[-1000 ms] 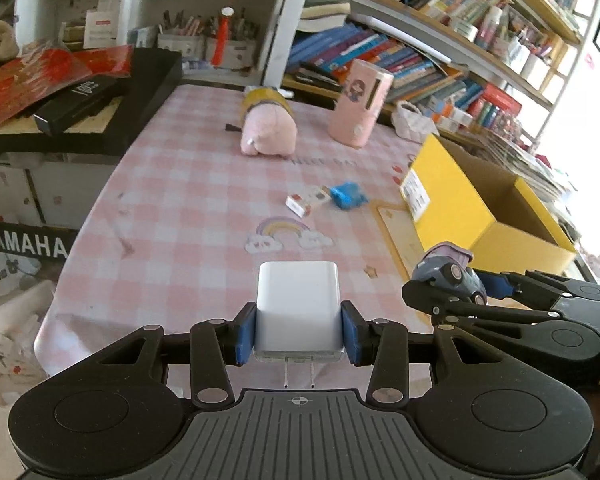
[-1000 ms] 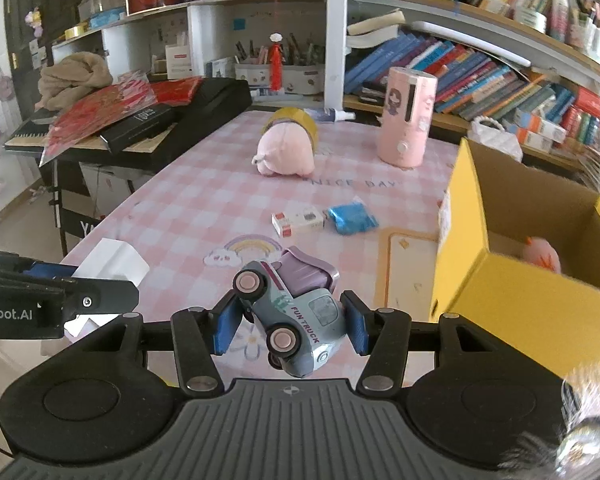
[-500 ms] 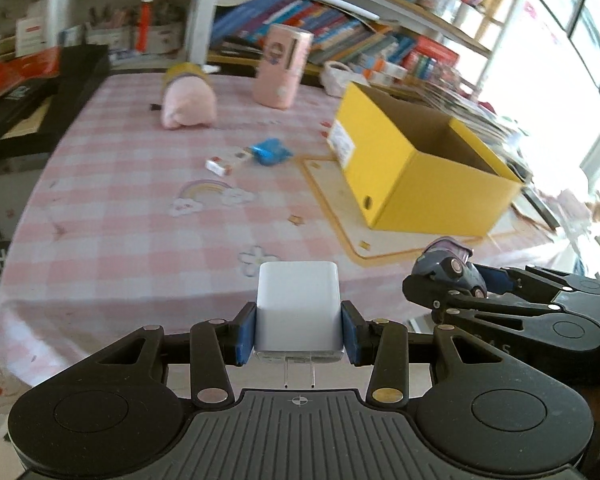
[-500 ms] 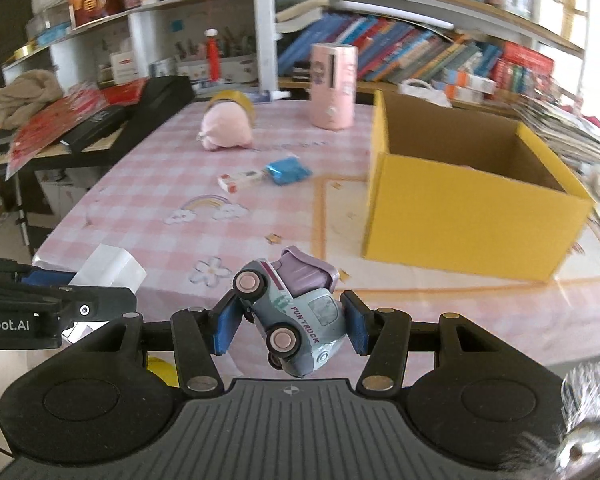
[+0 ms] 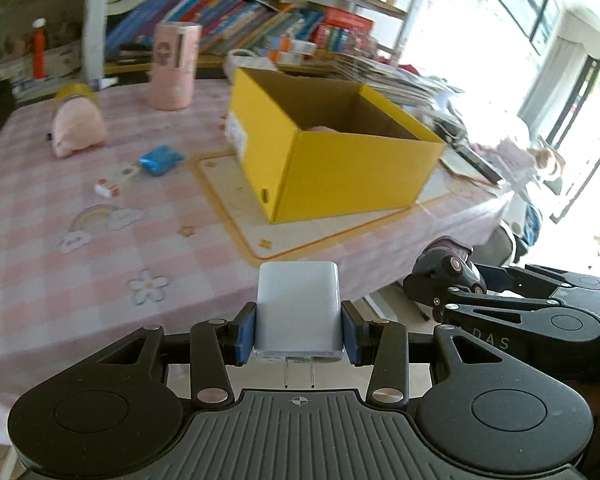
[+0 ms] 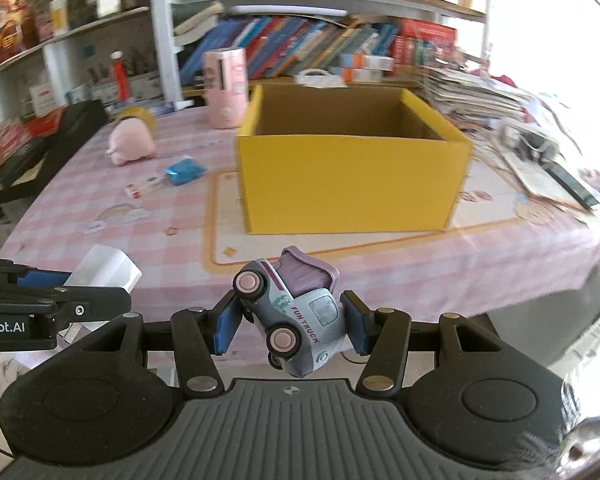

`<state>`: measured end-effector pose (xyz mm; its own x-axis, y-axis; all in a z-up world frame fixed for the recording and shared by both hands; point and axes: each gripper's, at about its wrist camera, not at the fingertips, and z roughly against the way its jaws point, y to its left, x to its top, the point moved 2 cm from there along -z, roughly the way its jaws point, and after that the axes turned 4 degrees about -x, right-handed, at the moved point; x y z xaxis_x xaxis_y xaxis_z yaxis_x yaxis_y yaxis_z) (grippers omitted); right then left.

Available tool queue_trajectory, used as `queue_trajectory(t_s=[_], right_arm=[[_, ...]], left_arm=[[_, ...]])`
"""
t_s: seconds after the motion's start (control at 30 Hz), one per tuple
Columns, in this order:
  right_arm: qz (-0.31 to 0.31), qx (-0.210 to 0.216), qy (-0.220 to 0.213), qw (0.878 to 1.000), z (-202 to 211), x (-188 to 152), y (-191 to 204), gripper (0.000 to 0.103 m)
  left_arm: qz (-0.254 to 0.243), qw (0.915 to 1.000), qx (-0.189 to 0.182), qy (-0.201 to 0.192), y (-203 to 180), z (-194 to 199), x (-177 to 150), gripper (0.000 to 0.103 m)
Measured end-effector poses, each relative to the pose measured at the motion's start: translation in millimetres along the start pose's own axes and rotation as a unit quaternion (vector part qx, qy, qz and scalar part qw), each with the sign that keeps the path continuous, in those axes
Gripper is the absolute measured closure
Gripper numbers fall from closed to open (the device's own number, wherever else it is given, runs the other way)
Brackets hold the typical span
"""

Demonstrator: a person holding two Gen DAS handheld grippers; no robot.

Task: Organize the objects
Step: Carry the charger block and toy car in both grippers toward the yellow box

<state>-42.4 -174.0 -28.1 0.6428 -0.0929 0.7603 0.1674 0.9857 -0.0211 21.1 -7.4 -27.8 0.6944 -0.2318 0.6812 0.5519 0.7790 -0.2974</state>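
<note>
Two claws face an open yellow cardboard box: the left claw grips a white plastic charger cube, the right claw a small grey-and-purple toy truck.

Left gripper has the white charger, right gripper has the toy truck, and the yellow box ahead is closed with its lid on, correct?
Not quite: the yellow box is open, with no lid, as the right wrist view shows. The rest holds: the left gripper clamps the white charger and the right gripper clamps the toy truck.
</note>
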Motion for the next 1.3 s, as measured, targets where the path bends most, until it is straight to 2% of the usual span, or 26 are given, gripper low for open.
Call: queue_trajectory(t_s=[0.27, 0.67, 0.8, 0.9, 1.03, 1.3], right_arm=[[-0.021, -0.021, 0.002, 1.000, -2.3, 3.8, -22.5, 0.052], [-0.014, -0.015, 0.010, 1.000, -24.2, 20.8, -39.0, 0.052], [-0.013, -0.014, 0.011, 1.000, -33.6, 28.8, -47.1, 0.052], [-0.015, -0.016, 0.005, 1.000, -39.5, 37.8, -54.9, 0.052], [-0.015, -0.018, -0.018, 1.000, -45.8, 57.6, -65.5, 0.052], [-0.006, -0.013, -0.092, 0.996, -59.9, 121.0, -90.6, 0.052]], left_arm=[[-0.018, 0.9998, -0.012, 0.003, -13.3, -11.7, 10.3, 0.062], [-0.011, 0.9999, -0.008, 0.000, -16.6, -33.8, 30.7, 0.062], [-0.017, 0.9998, -0.008, -0.008, -20.4, -41.8, 42.1, 0.062], [-0.026, 0.9992, -0.009, -0.029, -25.4, -44.6, 54.0, 0.062], [-0.028, 0.9979, -0.011, -0.058, -30.6, -50.5, 74.9, 0.062], [-0.035, 0.9944, 0.005, -0.100, -42.5, -74.0, 125.4, 0.062]])
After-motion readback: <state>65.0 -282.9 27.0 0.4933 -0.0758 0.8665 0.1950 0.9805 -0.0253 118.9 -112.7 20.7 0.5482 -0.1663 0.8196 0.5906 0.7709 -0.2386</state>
